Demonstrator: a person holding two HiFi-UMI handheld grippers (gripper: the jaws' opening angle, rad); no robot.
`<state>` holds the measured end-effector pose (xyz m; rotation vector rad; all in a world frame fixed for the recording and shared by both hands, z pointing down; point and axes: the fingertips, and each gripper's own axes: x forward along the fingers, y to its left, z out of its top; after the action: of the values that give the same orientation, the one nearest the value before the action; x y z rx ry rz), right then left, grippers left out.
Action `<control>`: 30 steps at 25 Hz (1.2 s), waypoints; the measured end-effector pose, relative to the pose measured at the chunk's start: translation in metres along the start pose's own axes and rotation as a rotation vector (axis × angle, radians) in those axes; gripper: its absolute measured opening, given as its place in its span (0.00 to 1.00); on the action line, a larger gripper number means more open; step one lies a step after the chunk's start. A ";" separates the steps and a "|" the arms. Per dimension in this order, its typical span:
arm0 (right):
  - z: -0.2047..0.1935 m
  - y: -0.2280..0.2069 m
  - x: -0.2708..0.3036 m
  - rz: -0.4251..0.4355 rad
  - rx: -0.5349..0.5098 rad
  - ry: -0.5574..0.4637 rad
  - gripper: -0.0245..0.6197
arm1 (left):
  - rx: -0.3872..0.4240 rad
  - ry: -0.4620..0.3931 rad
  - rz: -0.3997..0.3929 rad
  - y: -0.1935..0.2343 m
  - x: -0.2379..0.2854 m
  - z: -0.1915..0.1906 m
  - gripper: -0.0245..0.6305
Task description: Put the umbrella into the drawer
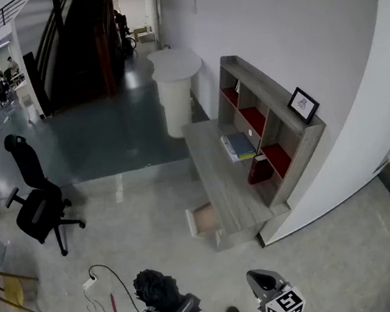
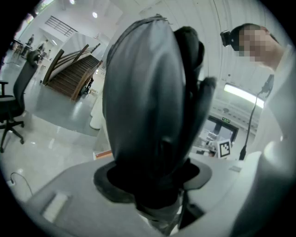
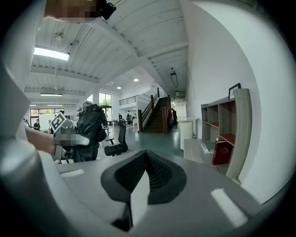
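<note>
Polished grey floor [image 1: 150, 195] runs to a white wall, where a tabletop [image 1: 216, 174] stands w/ its drawer [image 1: 206, 219] open at the near end. L gripper [image 2: 152, 180] pinches the black folded umbrella [image 2: 148, 102] in its fingers, well apart from the drawer. R gripper [image 3: 145, 159] has its fingers pressed together, nothing between.

Floor [image 1: 145, 210] to drawer [image 1: 205, 221] apparently clear, chair [image 1: 38, 200] leftward

Umbrella [image 2: 148, 115]: blk, noted matte. Left gripper [image 1: 182, 310] & right gripper [image 1: 263, 279]: grey bodies, blk/wht square-marker cubes. Counter [image 1: 221, 184]: pale grey wood grain. Shelf [image 1: 273, 96]: same grain, red backs. Book [image 1: 259, 170]: dk red. Chair [image 1: 38, 200]: blk.
</note>
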<state>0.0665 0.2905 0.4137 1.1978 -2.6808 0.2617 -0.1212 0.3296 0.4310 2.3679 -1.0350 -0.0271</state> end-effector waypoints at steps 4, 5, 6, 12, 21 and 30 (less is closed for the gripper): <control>-0.002 -0.002 -0.003 0.007 -0.005 0.000 0.05 | -0.006 -0.004 0.000 -0.002 0.002 -0.003 0.42; -0.002 -0.002 -0.003 0.006 -0.005 0.001 0.05 | -0.008 -0.005 0.000 -0.002 0.001 -0.003 0.43; -0.002 -0.001 -0.004 0.005 -0.005 0.002 0.05 | -0.011 -0.007 -0.001 -0.002 0.000 -0.003 0.43; -0.001 0.000 -0.007 -0.008 -0.001 0.003 0.05 | -0.019 -0.007 -0.004 -0.002 -0.001 -0.004 0.43; -0.004 -0.007 -0.007 -0.040 0.042 0.003 0.05 | -0.027 -0.005 -0.014 0.002 -0.001 -0.005 0.43; -0.012 0.008 -0.006 -0.095 0.072 0.018 0.05 | -0.026 0.007 -0.043 0.009 -0.020 -0.008 0.43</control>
<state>0.0662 0.3030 0.4233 1.3329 -2.6101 0.3561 -0.1392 0.3422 0.4386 2.3652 -0.9746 -0.0483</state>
